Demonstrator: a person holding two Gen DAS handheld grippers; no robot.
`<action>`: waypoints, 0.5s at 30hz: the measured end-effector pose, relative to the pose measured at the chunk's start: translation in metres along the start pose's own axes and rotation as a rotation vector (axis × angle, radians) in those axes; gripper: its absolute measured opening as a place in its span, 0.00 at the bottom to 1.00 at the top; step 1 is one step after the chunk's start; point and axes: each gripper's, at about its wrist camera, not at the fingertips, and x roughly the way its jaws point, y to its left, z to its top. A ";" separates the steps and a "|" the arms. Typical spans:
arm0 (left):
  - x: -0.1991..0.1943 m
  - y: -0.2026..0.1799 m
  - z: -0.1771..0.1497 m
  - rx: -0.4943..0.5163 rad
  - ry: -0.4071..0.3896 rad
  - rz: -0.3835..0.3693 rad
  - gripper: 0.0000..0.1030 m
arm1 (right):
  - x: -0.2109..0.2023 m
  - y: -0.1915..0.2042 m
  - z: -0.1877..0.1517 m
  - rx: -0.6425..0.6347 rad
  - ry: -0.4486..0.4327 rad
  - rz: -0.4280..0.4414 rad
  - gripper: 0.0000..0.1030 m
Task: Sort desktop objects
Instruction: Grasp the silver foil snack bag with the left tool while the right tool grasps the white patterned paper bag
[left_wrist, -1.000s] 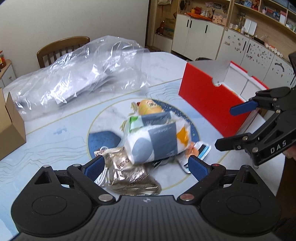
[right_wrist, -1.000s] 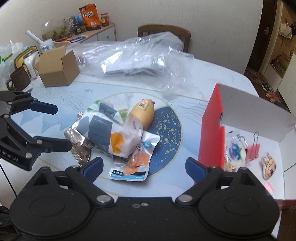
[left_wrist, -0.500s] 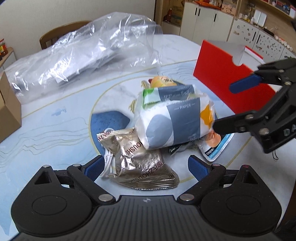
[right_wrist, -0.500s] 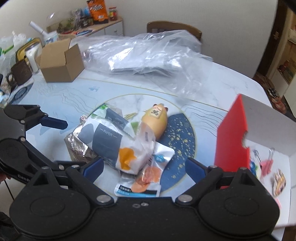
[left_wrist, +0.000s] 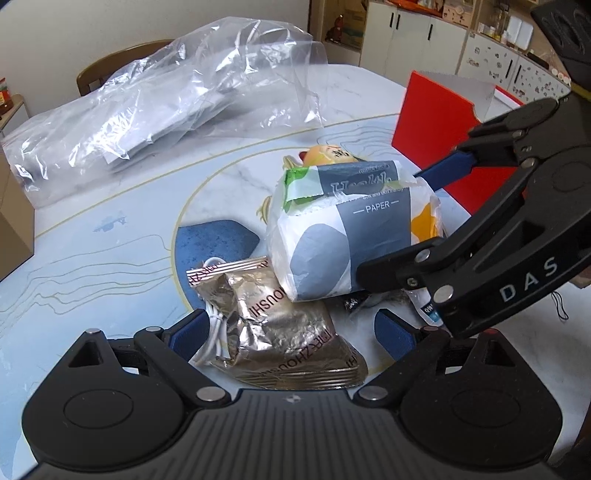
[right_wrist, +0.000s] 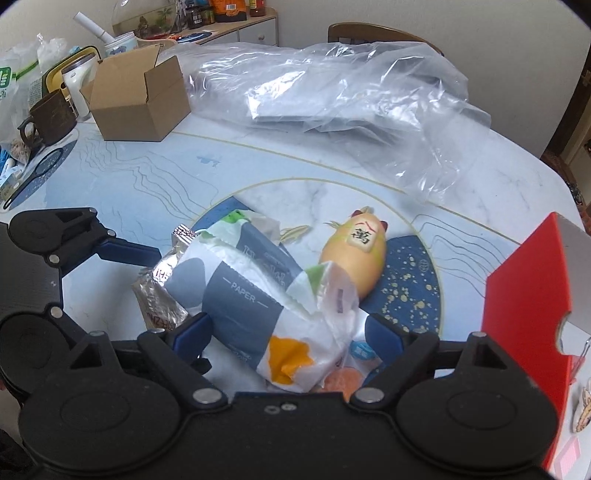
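The tissue pack (left_wrist: 351, 229) wears a thin, slightly crinkled plastic film printed in grey, white and orange. Below it the snack pouch (left_wrist: 280, 332) is creased metallic foil with a bright sheen. The egg-shaped figurine (right_wrist: 356, 254) looks smooth and softly glossy. The big bag (right_wrist: 332, 96) is clear, wrinkled, shiny plastic. The carton (right_wrist: 140, 99) is matt brown cardboard, and the table (left_wrist: 92, 258) has a polished marble-like finish.
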 end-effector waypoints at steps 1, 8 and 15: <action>0.000 0.001 0.000 -0.005 -0.001 -0.004 0.93 | 0.001 0.000 0.001 0.002 0.004 0.004 0.82; 0.000 0.004 0.001 -0.012 -0.006 -0.010 0.72 | 0.006 -0.001 0.002 0.017 0.020 0.004 0.75; -0.001 0.006 0.002 -0.022 0.000 -0.001 0.58 | 0.005 -0.001 0.002 0.029 0.019 -0.003 0.63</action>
